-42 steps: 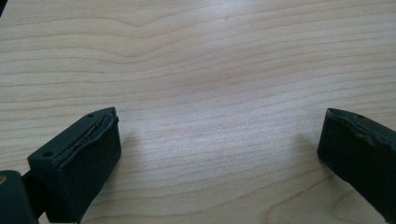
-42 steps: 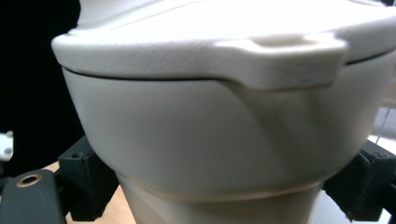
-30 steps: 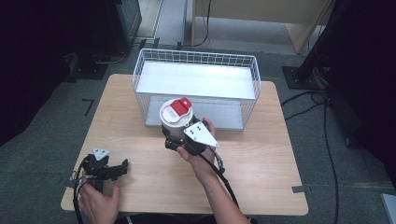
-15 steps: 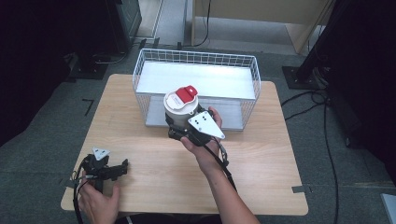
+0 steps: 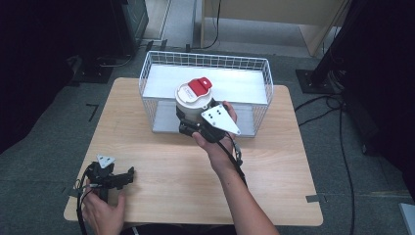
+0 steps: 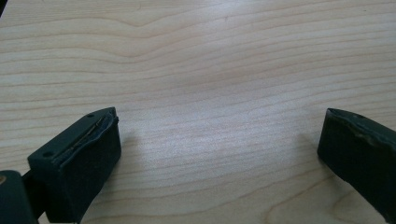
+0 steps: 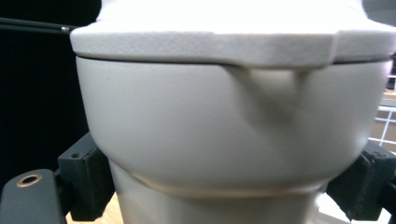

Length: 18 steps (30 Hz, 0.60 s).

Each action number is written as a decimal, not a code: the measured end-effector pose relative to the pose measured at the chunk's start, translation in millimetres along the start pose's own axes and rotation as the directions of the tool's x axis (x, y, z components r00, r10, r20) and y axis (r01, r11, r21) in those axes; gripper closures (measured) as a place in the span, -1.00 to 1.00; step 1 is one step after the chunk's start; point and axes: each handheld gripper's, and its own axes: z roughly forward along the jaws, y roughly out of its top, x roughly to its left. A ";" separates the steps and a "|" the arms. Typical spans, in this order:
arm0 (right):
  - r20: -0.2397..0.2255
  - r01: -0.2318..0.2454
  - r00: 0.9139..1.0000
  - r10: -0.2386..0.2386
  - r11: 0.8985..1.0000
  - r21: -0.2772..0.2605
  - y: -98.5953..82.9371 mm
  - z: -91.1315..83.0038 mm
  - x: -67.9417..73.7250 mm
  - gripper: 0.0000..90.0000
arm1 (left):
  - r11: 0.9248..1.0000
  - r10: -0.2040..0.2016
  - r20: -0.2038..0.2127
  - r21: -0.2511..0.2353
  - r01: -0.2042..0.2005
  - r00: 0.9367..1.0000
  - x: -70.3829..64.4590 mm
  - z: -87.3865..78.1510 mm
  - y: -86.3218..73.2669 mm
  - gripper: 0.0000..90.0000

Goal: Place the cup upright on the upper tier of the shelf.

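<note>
My right gripper (image 5: pixel 188 122) holds the jar (image 5: pixel 194 100) low on its waist, fingers (image 7: pixel 88 186) clamped either side, just before the basket (image 5: pixel 147 73). Smooth, rigid, top-heavy under its lid: likely slippery. My left gripper (image 6: pixel 219 154) rests wide open on the surface (image 6: pixel 210 56).

White jar (image 5: pixel 193 105) with a red flap on its lid, gripped by black jaws under a grey spotted plate, a white wire basket (image 5: pixel 254 63) behind, and pale wood grain streaking across the desk (image 5: pixel 161 147).
</note>
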 end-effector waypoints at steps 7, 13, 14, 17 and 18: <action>0.030 0.002 1.000 -0.001 1.000 -0.012 16.1 6.8 -14.9 -0.76 | 1.000 -0.001 0.000 0.001 0.001 1.000 -0.1 -0.1 0.0 -1.00; 0.054 0.013 0.998 -0.013 1.000 -0.013 28.0 15.8 -25.3 -0.76 | 1.000 0.001 0.000 0.002 -0.001 1.000 0.1 -0.1 0.0 -1.00; 0.061 0.023 0.998 -0.023 1.000 -0.012 32.3 20.2 -29.5 -0.76 | 1.000 0.000 0.000 0.001 0.000 1.000 0.0 -0.1 0.0 -1.00; 0.078 0.026 0.997 -0.025 1.000 -0.008 37.5 27.4 -34.6 -0.76 | 1.000 -0.001 0.000 0.002 0.001 1.000 0.0 -0.1 0.0 -1.00; 0.078 0.026 0.997 -0.025 1.000 -0.008 37.5 27.4 -34.6 -0.76 | 1.000 -0.001 0.000 0.002 0.001 1.000 0.0 -0.1 0.0 -1.00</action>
